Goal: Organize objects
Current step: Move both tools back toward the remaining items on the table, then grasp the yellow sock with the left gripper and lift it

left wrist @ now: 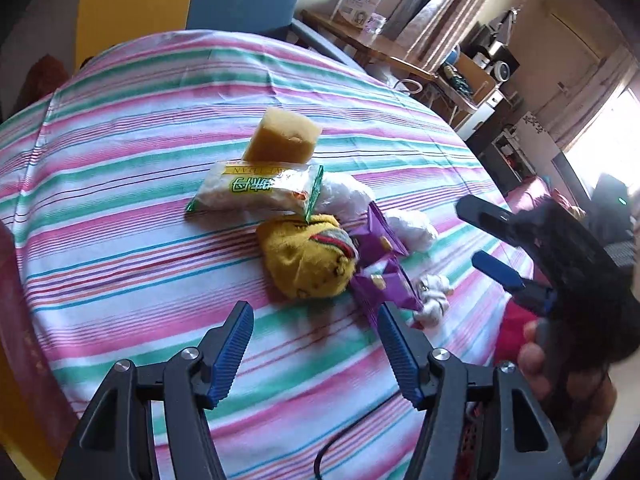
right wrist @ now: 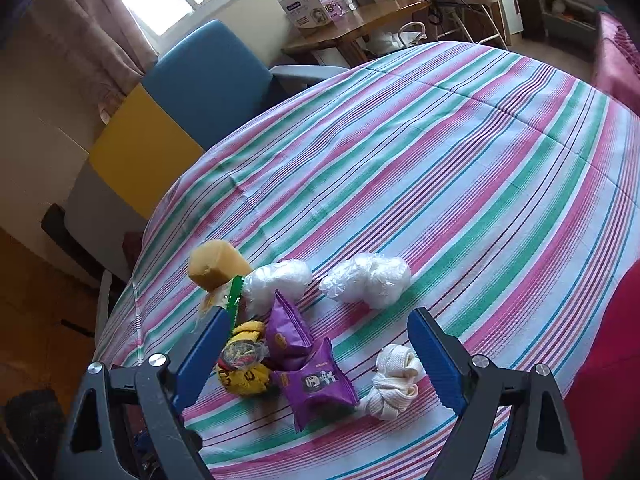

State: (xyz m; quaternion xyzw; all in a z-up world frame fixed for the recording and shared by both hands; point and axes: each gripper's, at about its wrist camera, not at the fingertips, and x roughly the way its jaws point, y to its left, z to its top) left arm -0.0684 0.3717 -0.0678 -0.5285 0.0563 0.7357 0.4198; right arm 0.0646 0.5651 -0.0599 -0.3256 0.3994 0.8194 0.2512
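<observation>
A cluster of small things lies on the striped table (right wrist: 460, 152): a yellow plush toy (left wrist: 306, 262) touching two purple snack packets (right wrist: 304, 368), a green-edged white packet (left wrist: 256, 192), a tan sponge block (left wrist: 282, 136), two crumpled white plastic bundles (right wrist: 366, 278) and a knotted white cloth (right wrist: 394, 382). The left hand-held gripper (left wrist: 316, 342) hovers just short of the toy, jaws apart and empty. The right hand-held gripper (right wrist: 320, 354) stands wide apart above the packets, gripping nothing.

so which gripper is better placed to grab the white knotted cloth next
Probably the right gripper: its open jaws already frame the white knotted cloth, near its right finger. From the left gripper, it lies beyond the purple packets.
</observation>
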